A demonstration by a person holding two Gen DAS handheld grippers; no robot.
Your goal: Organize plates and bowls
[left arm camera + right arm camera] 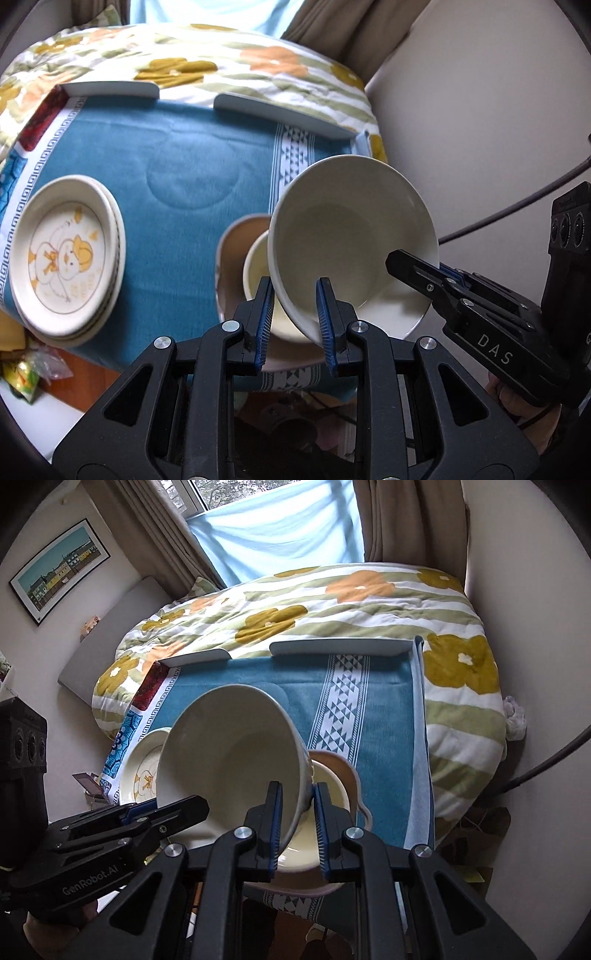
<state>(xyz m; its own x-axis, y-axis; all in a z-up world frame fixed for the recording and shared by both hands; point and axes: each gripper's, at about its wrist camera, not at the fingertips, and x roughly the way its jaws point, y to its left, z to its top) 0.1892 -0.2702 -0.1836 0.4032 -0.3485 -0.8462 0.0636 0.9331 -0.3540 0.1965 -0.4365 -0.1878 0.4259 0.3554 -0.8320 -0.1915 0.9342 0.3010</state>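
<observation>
1. Two grippers are closed on the rim of one large white bowl [351, 236]. In the left wrist view the left gripper [295, 321] is seen with its blue-padded fingers [264, 314] straddling the near rim, one finger outside the wall and one inside.
2. In the right wrist view the right gripper [297, 827] is clamped on the bowl's right-hand wall, one finger inside and one outside, so the wall is pinched between the pads.
3. The large white bowl is held tilted, its opening turned toward both cameras, and it is raised above the other dishes.
4. A smaller cream bowl [332, 786] is seen directly beneath it, nested inside a pink bowl [351, 775] that stands on the blue cloth [166, 147].
5. Whether the tilted bowl touches the cream bowl cannot be told.
6. A stack of plates [68, 258] with a duck picture is set on the same cloth, well apart to the left.
7. The cloth is laid over a white tray [340, 648], which rests on a flowered quilt [369, 602].
8. A framed picture [59, 570] is hung on the wall at left.
</observation>
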